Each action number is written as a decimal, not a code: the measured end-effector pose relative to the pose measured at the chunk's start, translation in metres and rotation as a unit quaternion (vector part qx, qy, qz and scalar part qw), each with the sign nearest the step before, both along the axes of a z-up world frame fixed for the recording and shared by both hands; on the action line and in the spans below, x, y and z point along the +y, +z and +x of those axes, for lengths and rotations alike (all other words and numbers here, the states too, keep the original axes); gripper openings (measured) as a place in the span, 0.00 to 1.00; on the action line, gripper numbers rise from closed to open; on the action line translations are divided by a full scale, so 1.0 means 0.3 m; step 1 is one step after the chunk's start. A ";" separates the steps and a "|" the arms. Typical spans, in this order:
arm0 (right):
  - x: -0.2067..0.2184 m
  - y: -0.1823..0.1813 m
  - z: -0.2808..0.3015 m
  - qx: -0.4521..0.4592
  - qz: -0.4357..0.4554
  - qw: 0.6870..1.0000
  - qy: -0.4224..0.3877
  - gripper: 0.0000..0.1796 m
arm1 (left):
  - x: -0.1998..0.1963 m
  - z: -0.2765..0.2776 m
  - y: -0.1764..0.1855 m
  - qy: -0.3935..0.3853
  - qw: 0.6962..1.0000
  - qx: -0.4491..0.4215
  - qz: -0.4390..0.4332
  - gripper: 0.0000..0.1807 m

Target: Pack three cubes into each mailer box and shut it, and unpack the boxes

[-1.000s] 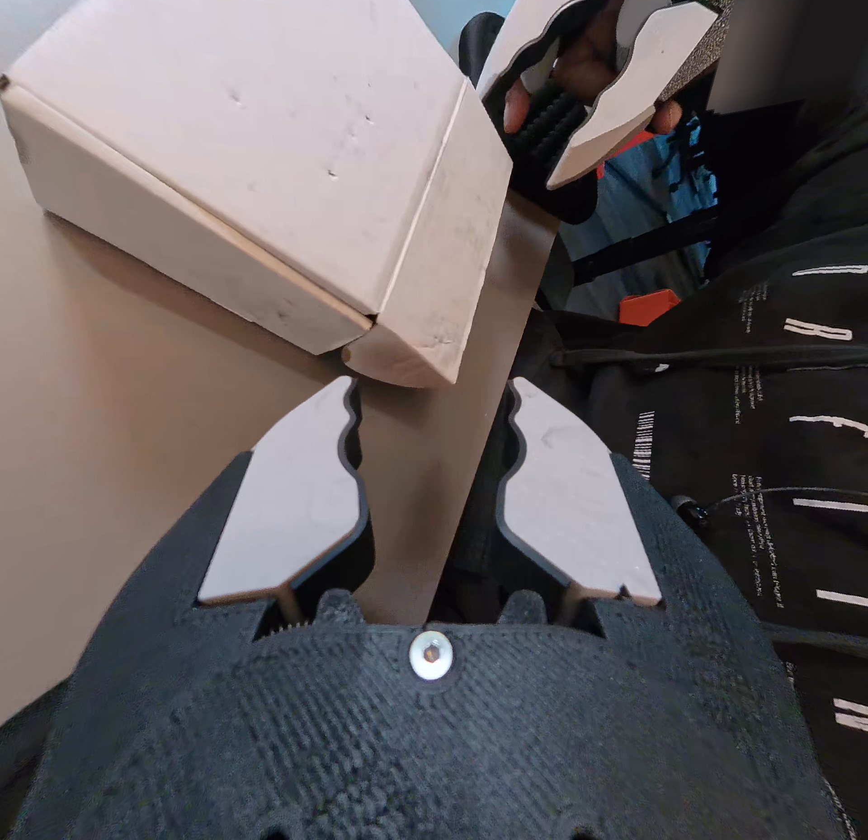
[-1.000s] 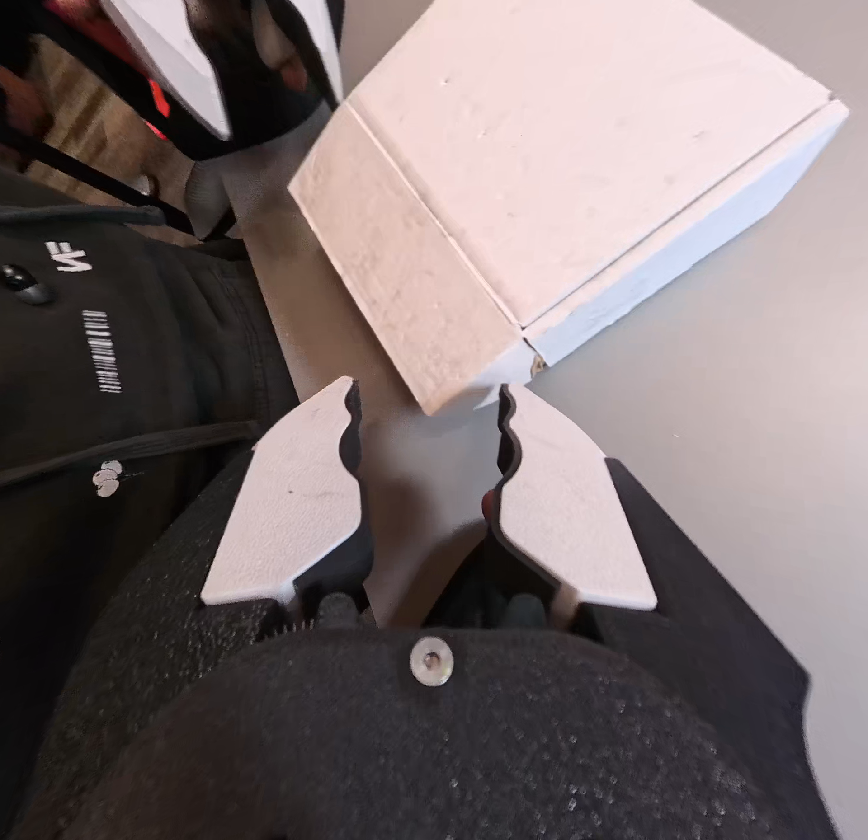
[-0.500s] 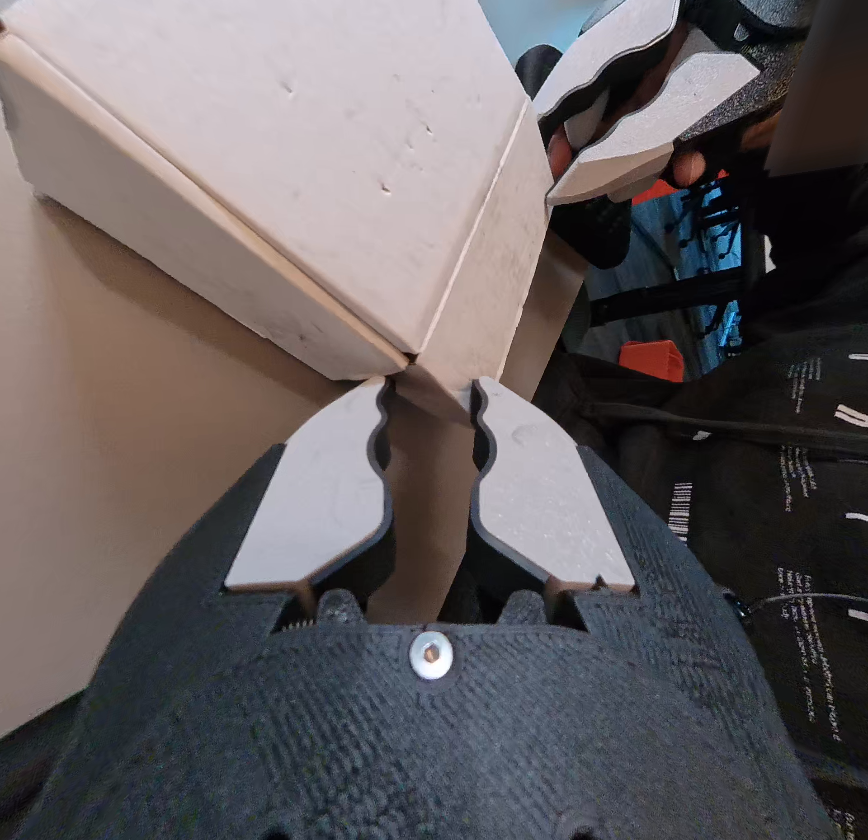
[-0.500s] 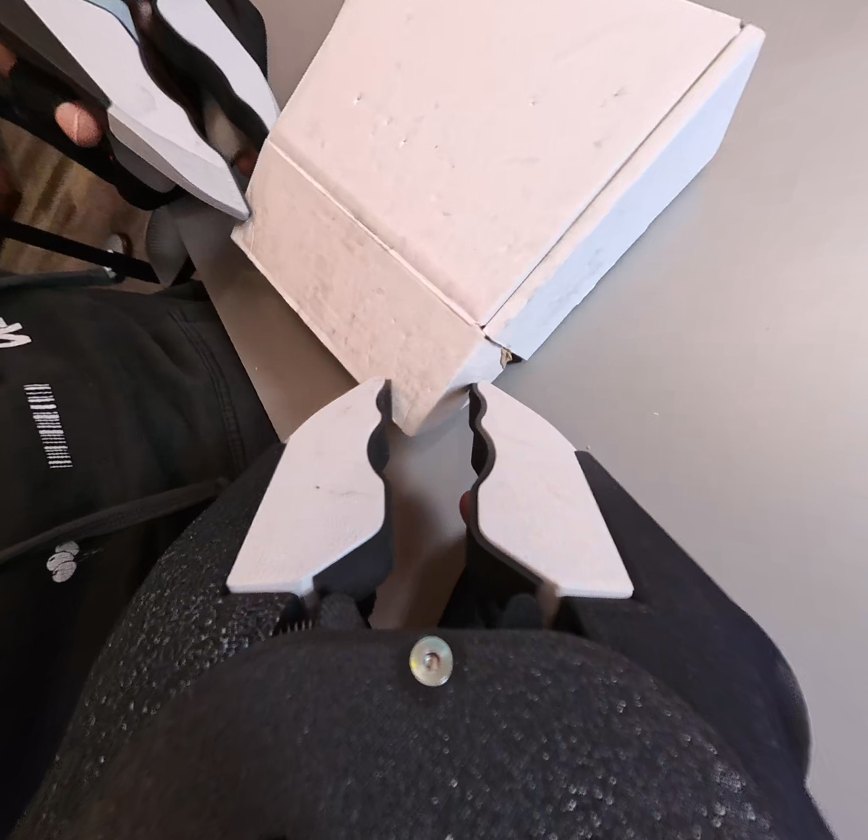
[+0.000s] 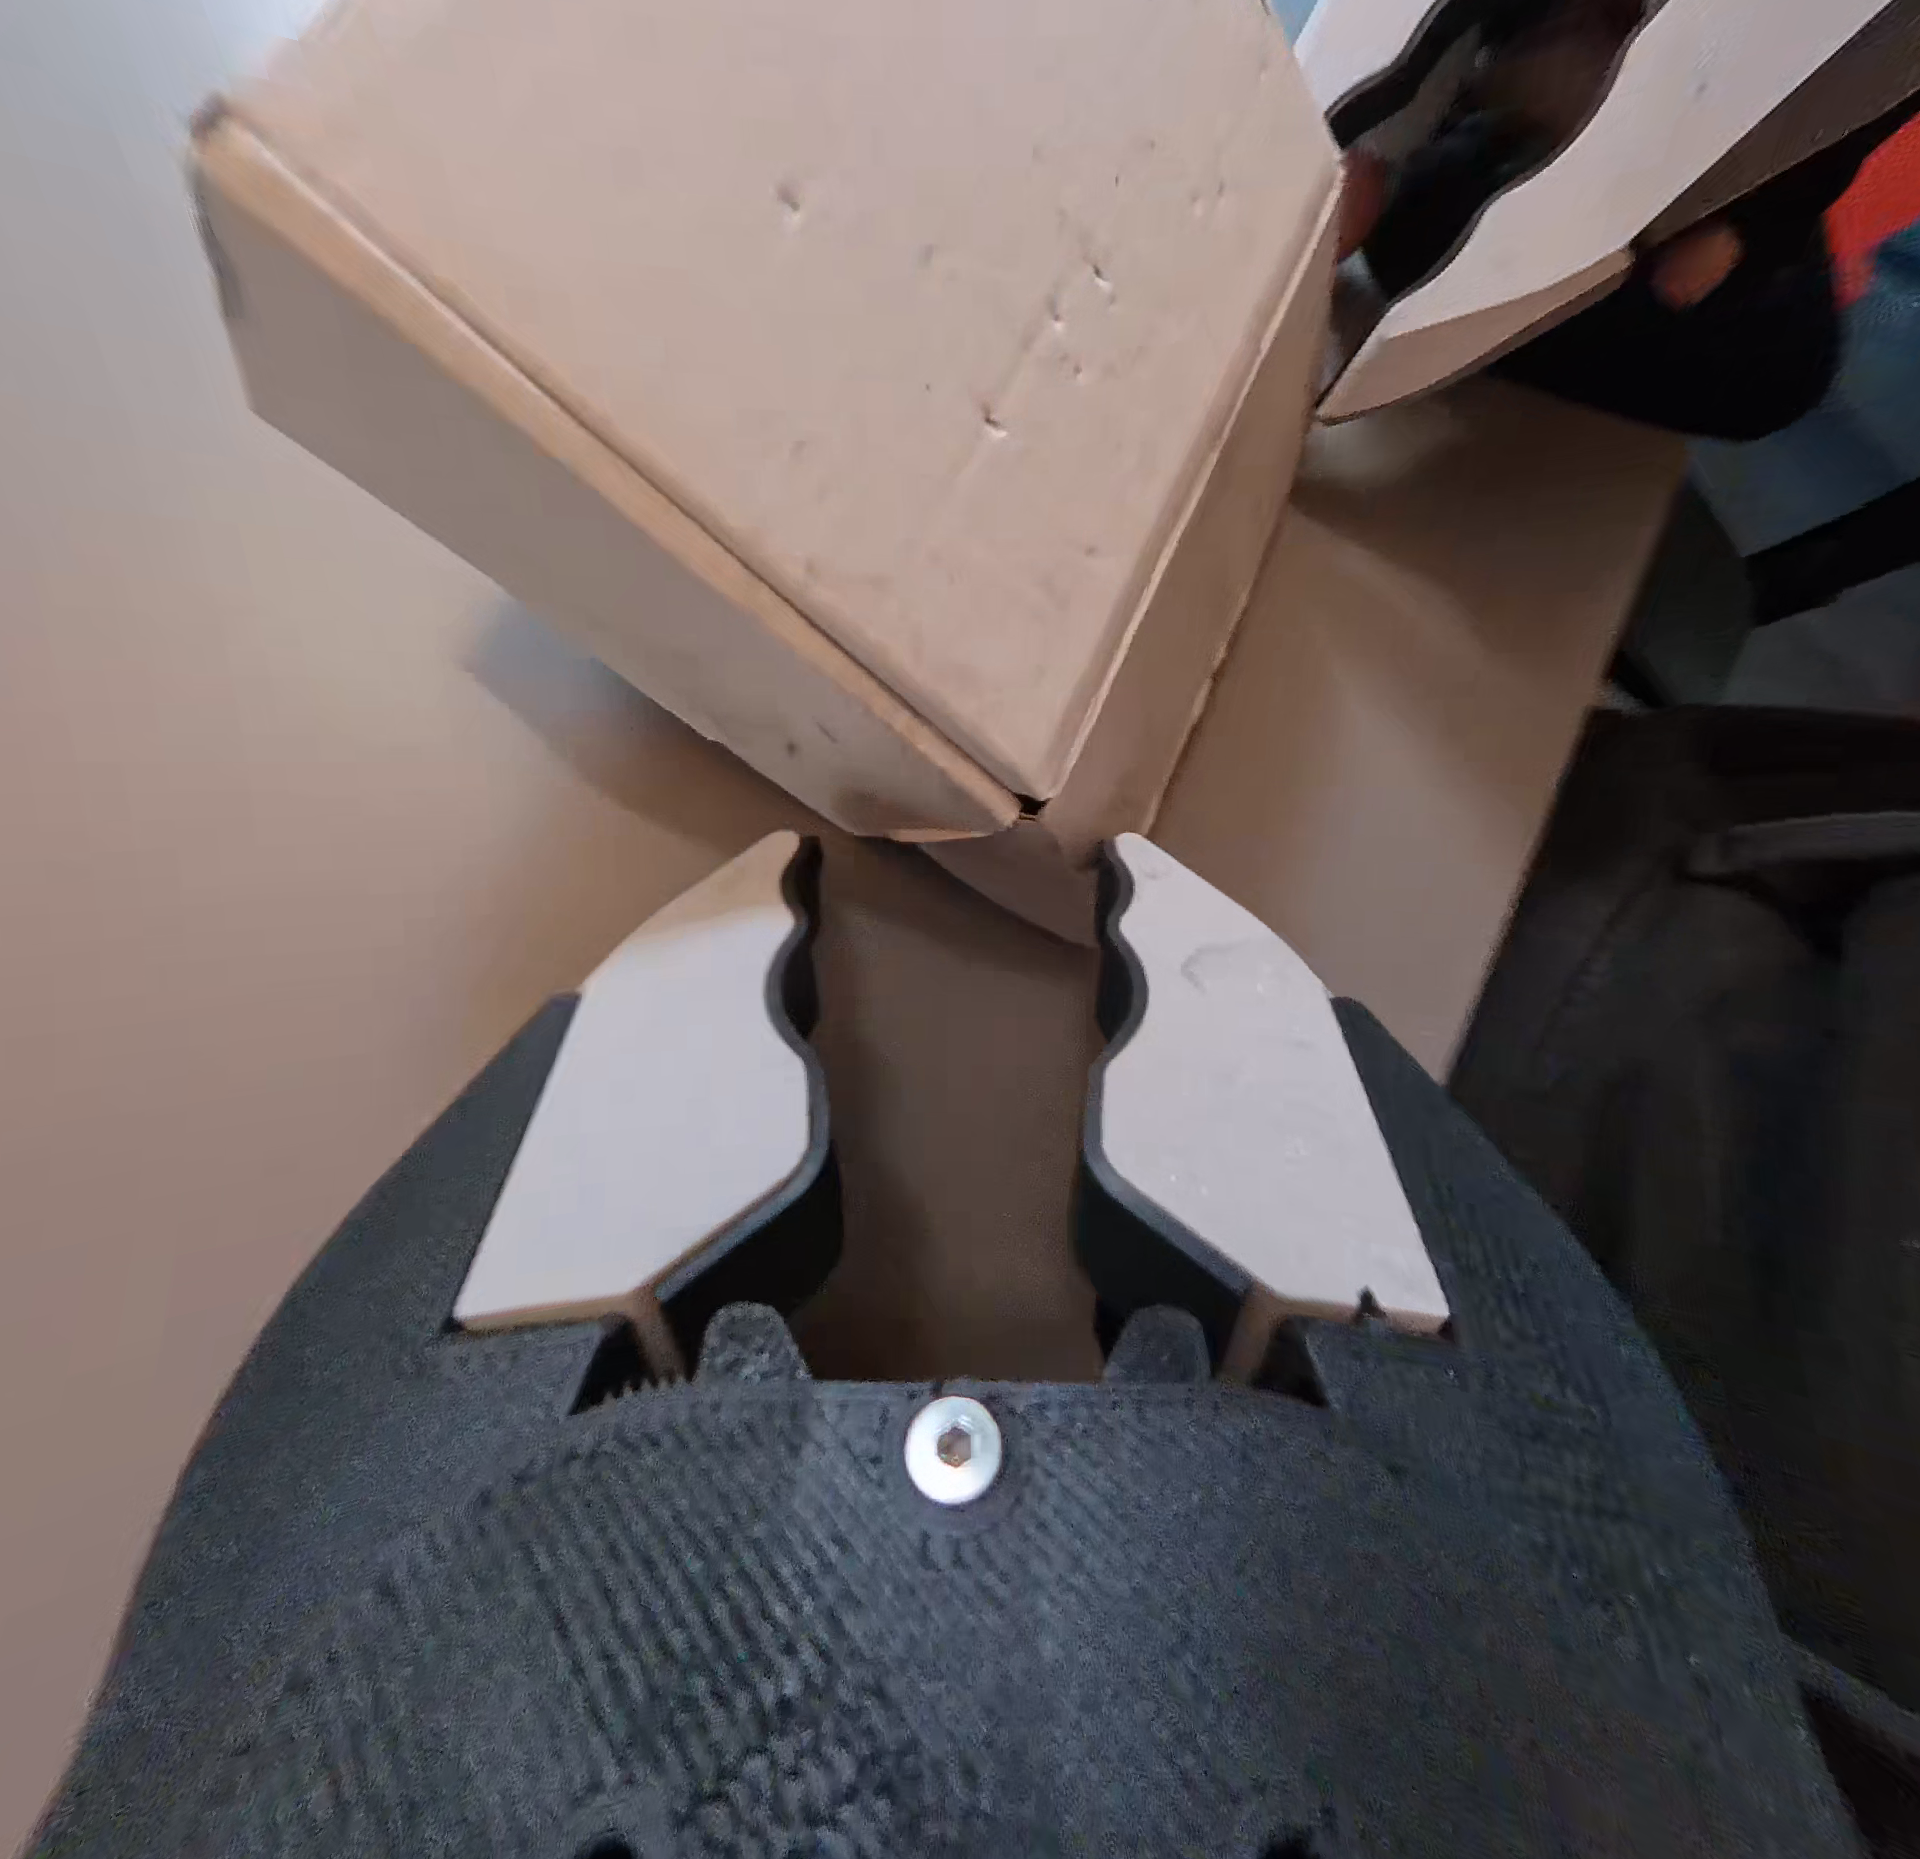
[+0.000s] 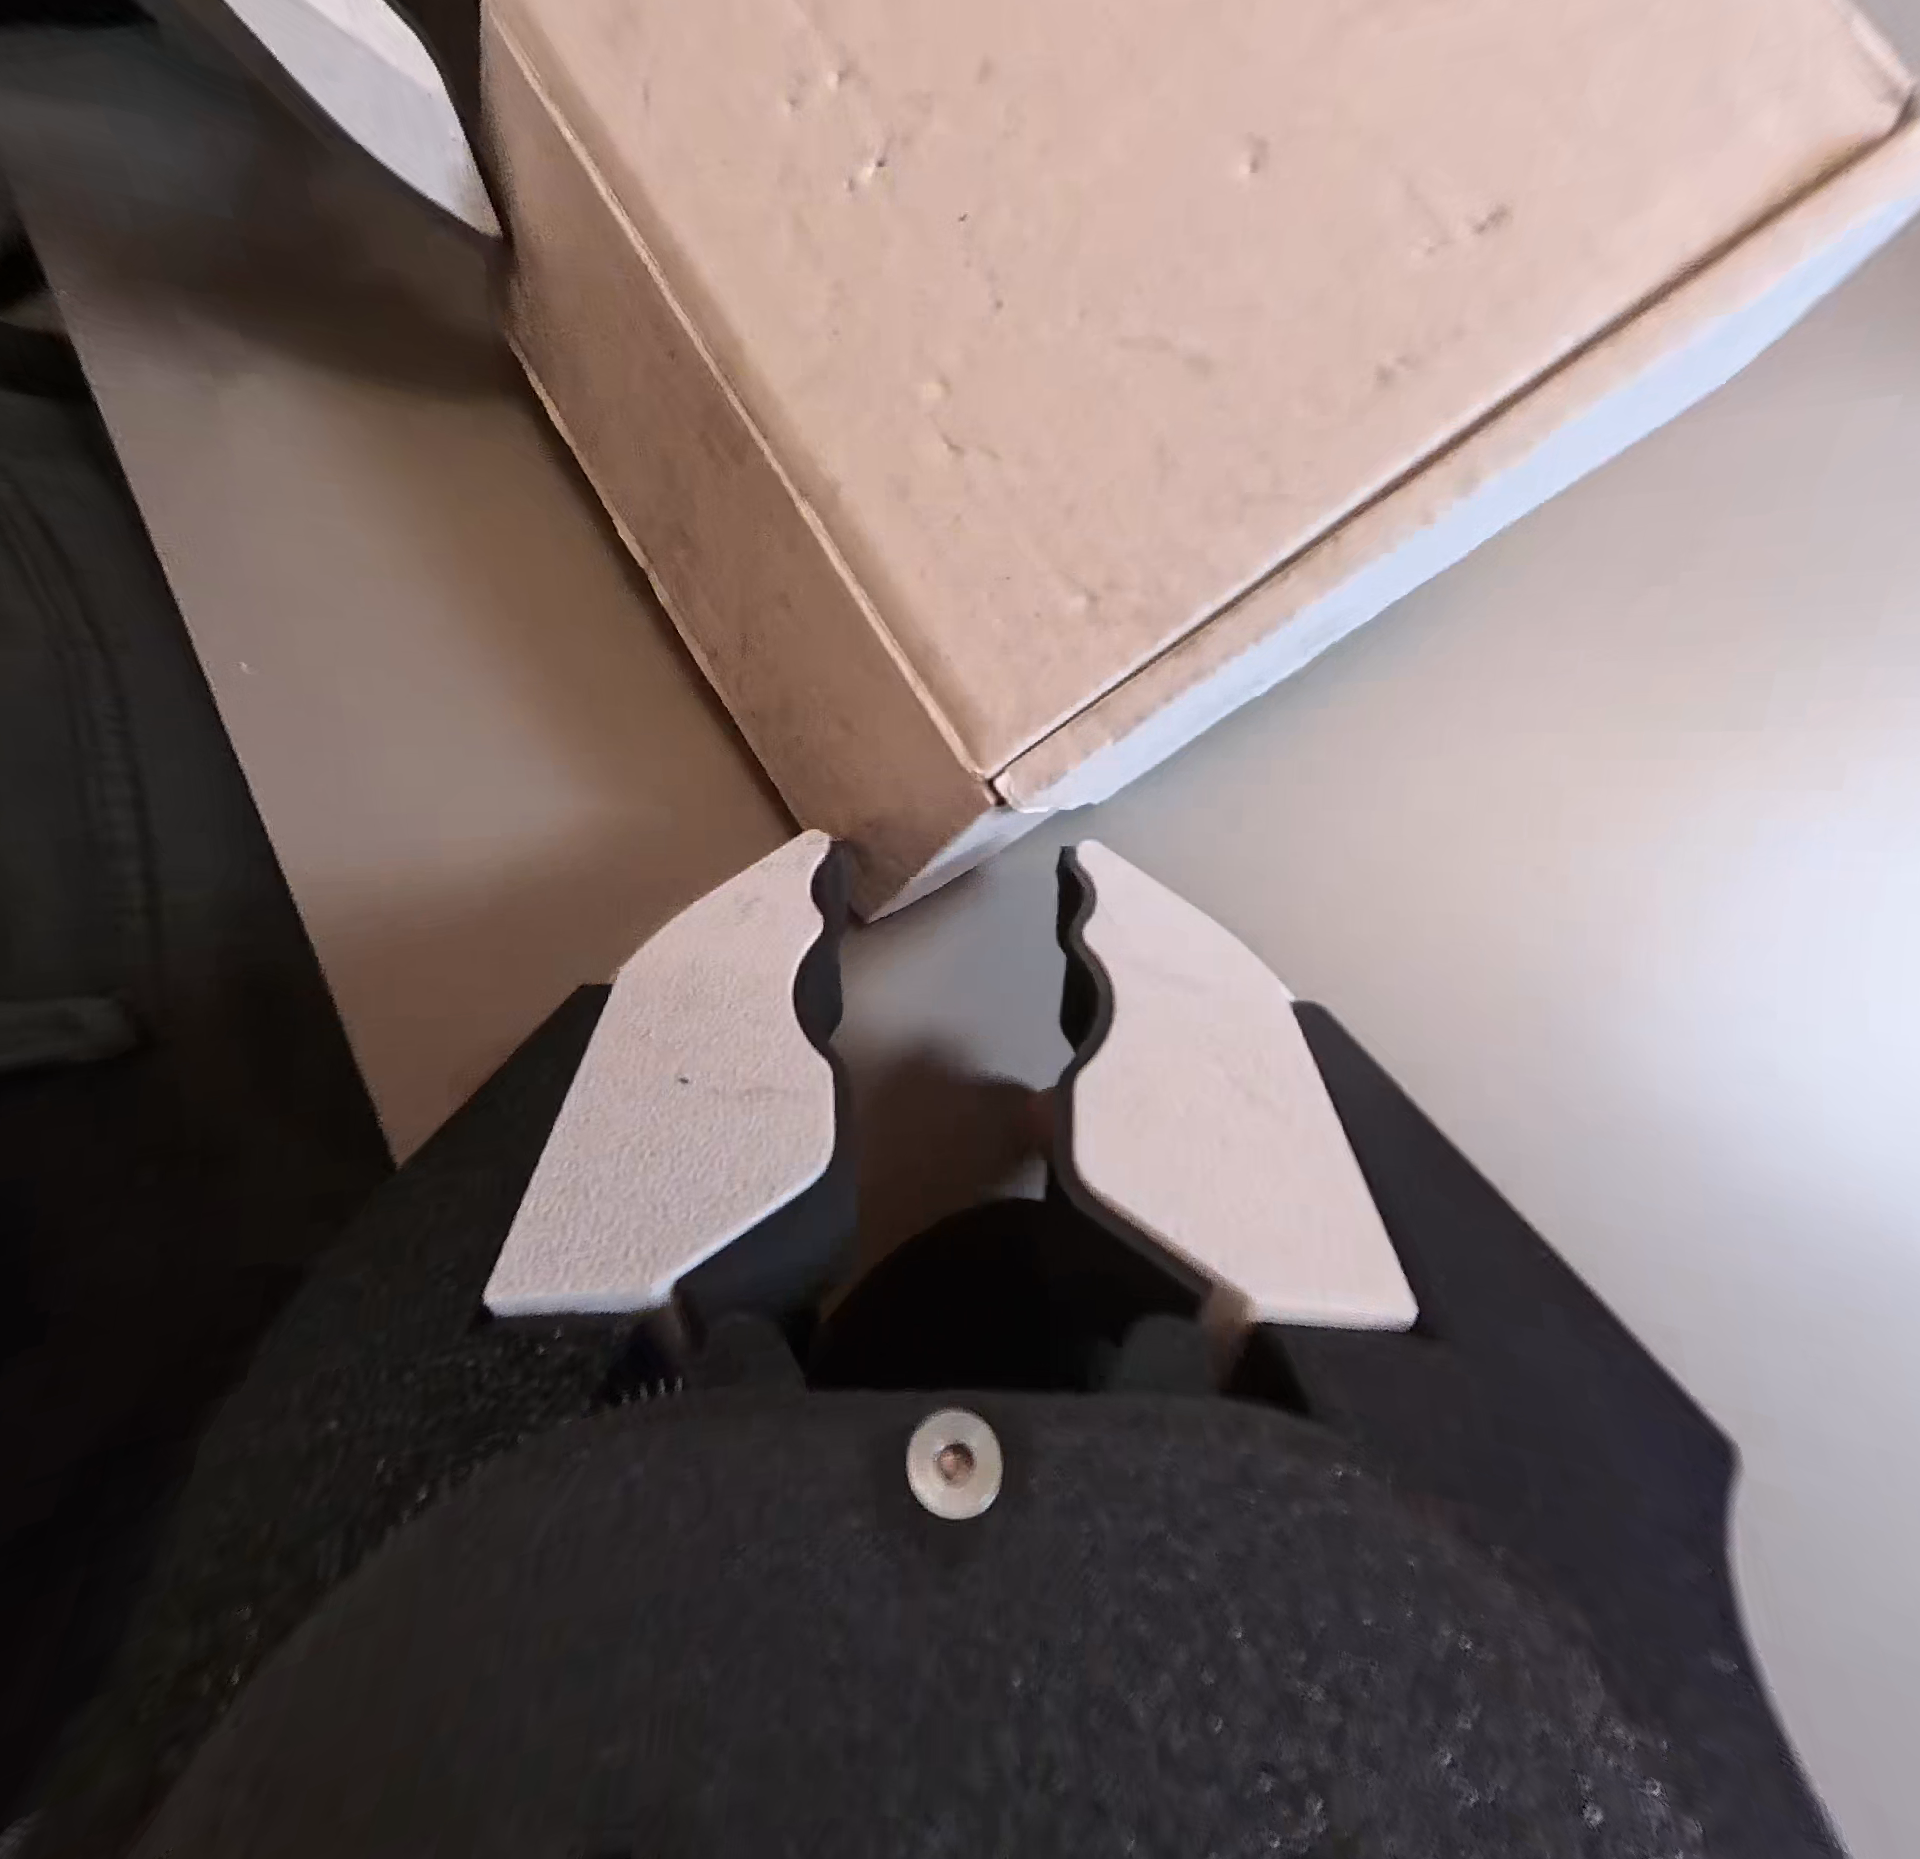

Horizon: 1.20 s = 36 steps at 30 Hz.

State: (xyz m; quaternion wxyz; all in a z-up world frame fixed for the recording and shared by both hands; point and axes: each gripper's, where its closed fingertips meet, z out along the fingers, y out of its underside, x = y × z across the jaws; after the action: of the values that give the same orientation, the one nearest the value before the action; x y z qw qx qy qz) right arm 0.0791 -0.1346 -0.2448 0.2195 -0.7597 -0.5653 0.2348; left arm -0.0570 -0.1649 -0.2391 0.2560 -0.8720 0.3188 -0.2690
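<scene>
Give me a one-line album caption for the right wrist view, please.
Open right gripper meets a corner of the closed mailer box on the table.

Each wrist camera looked forward along its own fingers, down at the table from very near. Both views shared the closed mailer box, seen from opposite front corners.
</scene>
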 end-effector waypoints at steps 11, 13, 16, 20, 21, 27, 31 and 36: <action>0.093 0.001 -0.033 0.017 0.094 0.990 0.103 0.43 | 0.118 0.012 -0.003 -0.105 0.980 0.055 0.157 0.48; 0.124 -0.007 -0.036 0.006 0.119 0.986 0.112 0.40 | 0.146 0.009 -0.018 -0.116 0.976 0.067 0.170 0.47; 0.149 -0.017 -0.033 0.002 0.142 0.980 0.139 0.33 | 0.189 -0.012 -0.043 -0.131 0.969 0.092 0.187 0.40; 0.188 -0.023 -0.042 0.015 0.146 0.980 0.137 0.25 | 0.235 -0.028 -0.057 -0.133 0.971 0.085 0.180 0.33; 0.199 -0.024 -0.044 0.014 0.151 0.979 0.134 0.23 | 0.246 -0.030 -0.057 -0.133 0.970 0.087 0.186 0.32; 0.231 -0.028 -0.052 0.007 0.164 0.978 0.129 0.19 | 0.270 -0.039 -0.058 -0.132 0.967 0.083 0.200 0.29; 0.231 -0.030 -0.052 -0.001 0.164 0.979 0.125 0.18 | 0.270 -0.040 -0.058 -0.127 0.968 0.079 0.203 0.29; 0.233 -0.015 -0.048 -0.014 0.142 0.984 0.108 0.24 | 0.284 -0.041 -0.053 -0.096 0.975 0.061 0.189 0.29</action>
State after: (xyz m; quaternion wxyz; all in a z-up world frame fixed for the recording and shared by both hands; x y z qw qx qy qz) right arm 0.0649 -0.0646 -0.2494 0.2903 -0.6589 -0.6744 0.1639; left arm -0.0691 -0.0797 -0.2550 0.3689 -0.7879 0.4613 -0.1740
